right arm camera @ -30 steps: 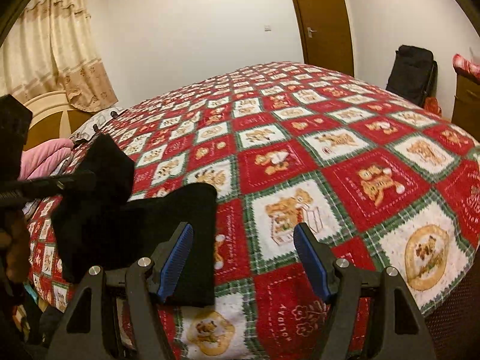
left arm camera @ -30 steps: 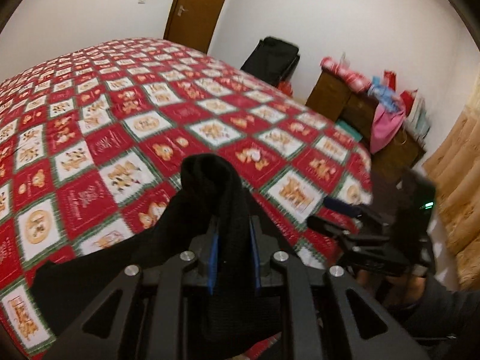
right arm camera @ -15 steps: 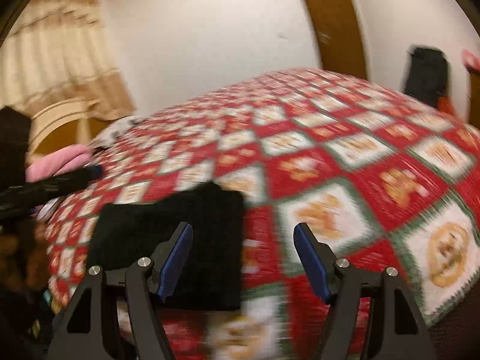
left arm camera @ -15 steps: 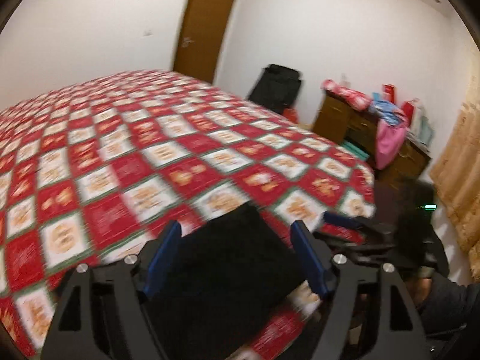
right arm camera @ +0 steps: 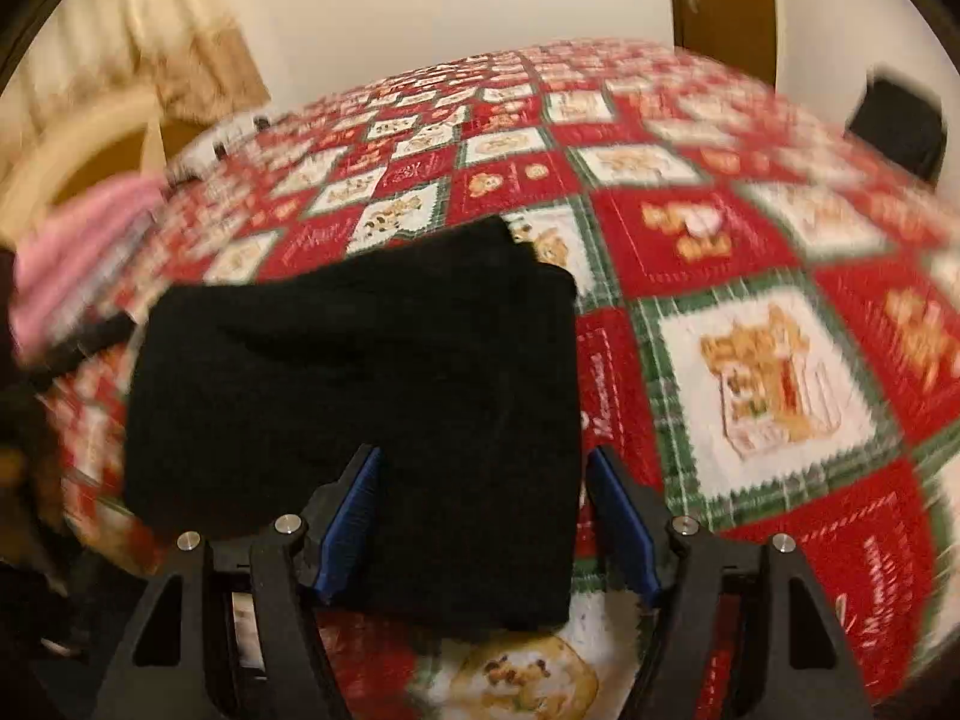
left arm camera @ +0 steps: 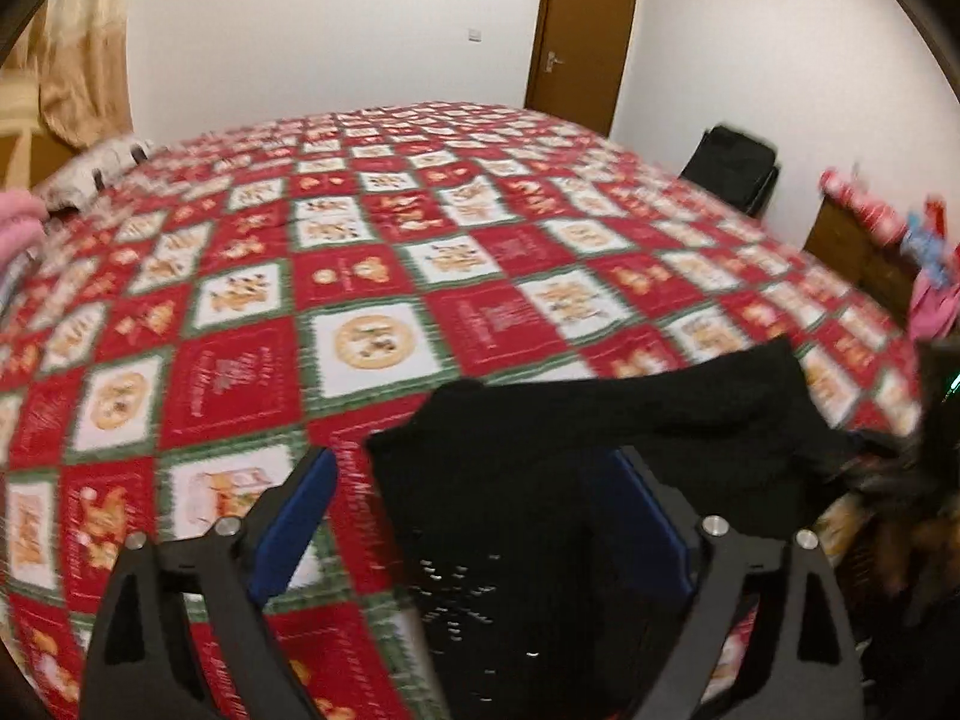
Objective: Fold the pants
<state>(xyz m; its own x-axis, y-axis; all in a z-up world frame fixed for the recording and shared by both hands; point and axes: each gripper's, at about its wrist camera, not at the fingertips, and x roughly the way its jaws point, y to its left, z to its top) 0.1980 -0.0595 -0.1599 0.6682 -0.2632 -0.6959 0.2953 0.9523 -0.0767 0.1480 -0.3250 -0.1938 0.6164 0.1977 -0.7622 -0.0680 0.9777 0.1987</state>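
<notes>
Both my claws, left (left arm camera: 474,516) and right (right arm camera: 483,516), gape wide, holding nothing. Pants (right arm camera: 360,414) lie folded, seemingly finished though blurred; next, check edges.

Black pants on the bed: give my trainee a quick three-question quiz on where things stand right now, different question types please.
1. True or false: the left gripper is clamped shut on the black pants.
2. Multiple choice: the pants lie as (A) a full-length spread with both legs out, (B) a compact folded bundle near the edge of the red patchwork quilt, (C) a heap on the floor.
3. Fill in: the right gripper has its jaws ____, with the pants' near edge between its blue pads.

Key: 1 false, both grippers are open. 2 B. 3 open.
</notes>
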